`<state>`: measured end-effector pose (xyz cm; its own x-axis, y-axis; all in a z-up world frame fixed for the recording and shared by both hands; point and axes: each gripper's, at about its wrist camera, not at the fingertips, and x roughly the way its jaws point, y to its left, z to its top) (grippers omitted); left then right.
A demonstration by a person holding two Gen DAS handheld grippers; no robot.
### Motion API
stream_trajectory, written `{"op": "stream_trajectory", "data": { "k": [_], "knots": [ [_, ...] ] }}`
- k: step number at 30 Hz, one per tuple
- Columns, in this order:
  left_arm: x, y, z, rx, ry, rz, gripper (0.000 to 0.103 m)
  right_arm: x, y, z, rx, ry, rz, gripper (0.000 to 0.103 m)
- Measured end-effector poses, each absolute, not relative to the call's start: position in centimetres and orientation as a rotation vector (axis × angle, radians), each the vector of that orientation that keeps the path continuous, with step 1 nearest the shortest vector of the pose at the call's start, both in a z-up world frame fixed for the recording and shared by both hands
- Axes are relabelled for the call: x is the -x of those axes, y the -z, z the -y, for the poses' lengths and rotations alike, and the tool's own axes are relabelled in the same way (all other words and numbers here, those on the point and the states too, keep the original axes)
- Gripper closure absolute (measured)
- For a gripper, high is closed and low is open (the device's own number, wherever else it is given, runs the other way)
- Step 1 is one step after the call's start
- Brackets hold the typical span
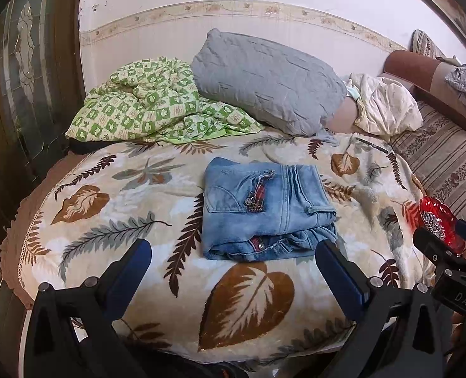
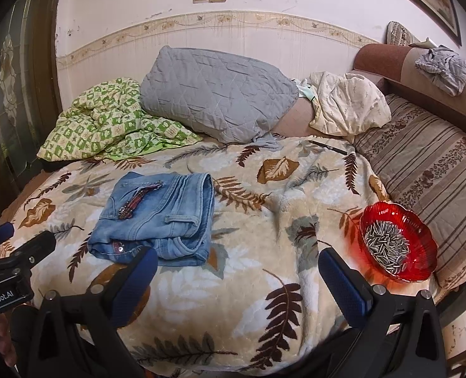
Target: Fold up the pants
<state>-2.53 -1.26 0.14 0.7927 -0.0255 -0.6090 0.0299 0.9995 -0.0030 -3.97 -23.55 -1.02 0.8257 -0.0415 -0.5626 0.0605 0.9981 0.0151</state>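
Light blue denim pants point(image 1: 266, 211) lie folded into a compact square on the leaf-patterned blanket point(image 1: 138, 195), back pocket and a red plaid strap facing up. My left gripper point(image 1: 233, 252) hovers open just in front of the pants' near edge, holding nothing. In the right wrist view the same pants point(image 2: 160, 217) lie left of centre, and my right gripper point(image 2: 237, 260) stands open and empty over bare blanket point(image 2: 264, 283) to their right. The right gripper's body point(image 1: 447, 252) shows at the right edge of the left wrist view; the left gripper's body point(image 2: 9, 261) shows at the left edge of the right wrist view.
A red glass bowl point(image 2: 398, 245) of sunflower seeds sits on the blanket at the right. At the back lie a grey quilted pillow point(image 2: 214, 94), a green checked quilt point(image 2: 107, 126), cream cloth point(image 2: 349, 107) and a dark pen point(image 2: 327, 147). A striped cushion point(image 2: 428, 170) borders the right side.
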Motion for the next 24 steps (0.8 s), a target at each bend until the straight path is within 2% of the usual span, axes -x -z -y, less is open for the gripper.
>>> {"op": "stream_trajectory", "data": {
  "k": [24],
  "knots": [
    [2.48, 0.08, 1.22, -0.008, 0.027, -0.660, 0.000, 3.77, 1.30, 23.48, -0.027, 0.048, -0.604, 0.000]
  ]
}}
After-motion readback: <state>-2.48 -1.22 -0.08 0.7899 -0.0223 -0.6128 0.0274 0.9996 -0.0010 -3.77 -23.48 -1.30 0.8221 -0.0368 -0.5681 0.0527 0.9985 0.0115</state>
